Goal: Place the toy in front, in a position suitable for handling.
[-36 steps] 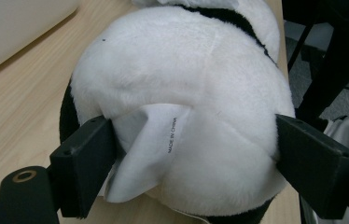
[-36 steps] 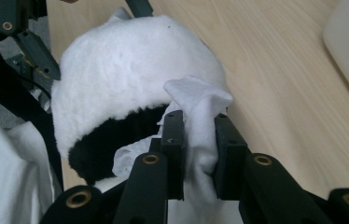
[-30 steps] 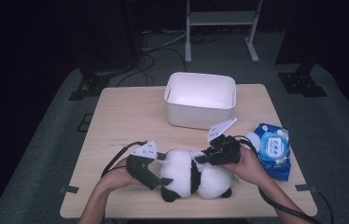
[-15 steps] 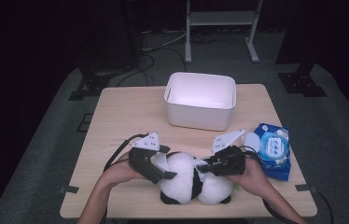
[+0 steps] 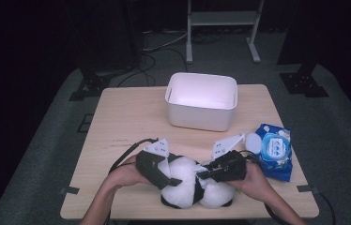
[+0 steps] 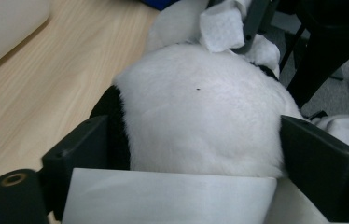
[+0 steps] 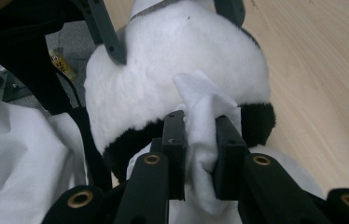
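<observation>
**Dropped lower with the wipe: right gripper now at the panda's flank**

Down and toward the near edge since a second ago, for the right gripper, from above the plush panda to its right side; barely shifted, for the left gripper.

Lying at the front of the table, between the two hands, well short of the white bin and left of the blue wipes pack.

Left gripper: jaws spread wide, one on each side of the white body, pressing into the fur and holding the toy. Right gripper: jaws nearly closed, pinching a folded white wipe whose free end stands up against the fur.

Judged as the wiping step, cleaning the plush surface. To do it well:

- Keep the left grip firm but not crushing, so as to steady the toy against the drag of the cloth.
- Lead with the loose tip of the wipe, not the black jaw ends, to avoid snagging the pile.
- Stroke in short passes along the fur, away from the left jaws.
- Watch for the wipe slipping out of the pinch; regrip if little cloth remains proud.
- Turn the toy with the left hand to present fresh areas, rather than reaching round.
</observation>
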Motion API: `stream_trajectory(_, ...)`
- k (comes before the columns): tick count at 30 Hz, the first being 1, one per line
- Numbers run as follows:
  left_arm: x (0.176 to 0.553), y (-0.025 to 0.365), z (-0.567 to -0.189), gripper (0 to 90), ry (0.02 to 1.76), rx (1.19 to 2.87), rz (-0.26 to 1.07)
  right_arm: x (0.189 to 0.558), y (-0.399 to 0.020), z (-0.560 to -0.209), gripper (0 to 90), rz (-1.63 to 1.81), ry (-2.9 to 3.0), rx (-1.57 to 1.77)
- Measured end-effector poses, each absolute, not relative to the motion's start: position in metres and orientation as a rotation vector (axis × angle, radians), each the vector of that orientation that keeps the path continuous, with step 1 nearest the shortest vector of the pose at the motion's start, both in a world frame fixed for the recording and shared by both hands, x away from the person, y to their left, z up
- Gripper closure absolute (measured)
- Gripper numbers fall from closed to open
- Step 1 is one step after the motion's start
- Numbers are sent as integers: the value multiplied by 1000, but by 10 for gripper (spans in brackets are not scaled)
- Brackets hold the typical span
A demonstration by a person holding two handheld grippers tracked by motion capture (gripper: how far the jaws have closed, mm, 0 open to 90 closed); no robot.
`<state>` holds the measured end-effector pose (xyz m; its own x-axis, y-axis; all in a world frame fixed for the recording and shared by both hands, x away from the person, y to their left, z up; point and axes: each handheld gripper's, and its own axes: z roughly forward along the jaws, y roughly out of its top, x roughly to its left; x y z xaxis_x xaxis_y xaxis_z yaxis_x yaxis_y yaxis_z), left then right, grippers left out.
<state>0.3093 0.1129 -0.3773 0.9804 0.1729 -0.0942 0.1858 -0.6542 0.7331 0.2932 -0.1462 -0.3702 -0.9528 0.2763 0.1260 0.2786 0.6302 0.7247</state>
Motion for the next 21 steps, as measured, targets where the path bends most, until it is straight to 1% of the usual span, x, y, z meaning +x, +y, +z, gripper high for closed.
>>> stream_trajectory(3, 307, 114, -378, 170, 239, 2292, -20, 298, -142, -366, 773, -1287, -2822, -481)
stream_trajectory(10, 304, 115, -378, 188, 222, 2298, -7, 309, -135, -358, 773, -1262, -2839, -474)
stream_trajectory(15, 302, 116, -379, 187, 217, 2279, 0, 314, -151, -362, 773, -1206, -2883, -561)
stream_trajectory(16, 301, 116, -379, 187, 210, 2273, 2, 316, -160, -366, 773, -1215, -2856, -607)
stream_trajectory(17, 301, 116, -379, 187, 210, 2273, 2, 316, -160, -366, 773, -1215, -2856, -607)
stream_trajectory(18, 301, 115, -379, 187, 210, 2267, 0, 318, -172, -370, 772, -1240, -2825, -642)
stream_trajectory(21, 300, 114, -379, 187, 206, 2271, 5, 317, -180, -371, 772, -1259, -2810, -666)
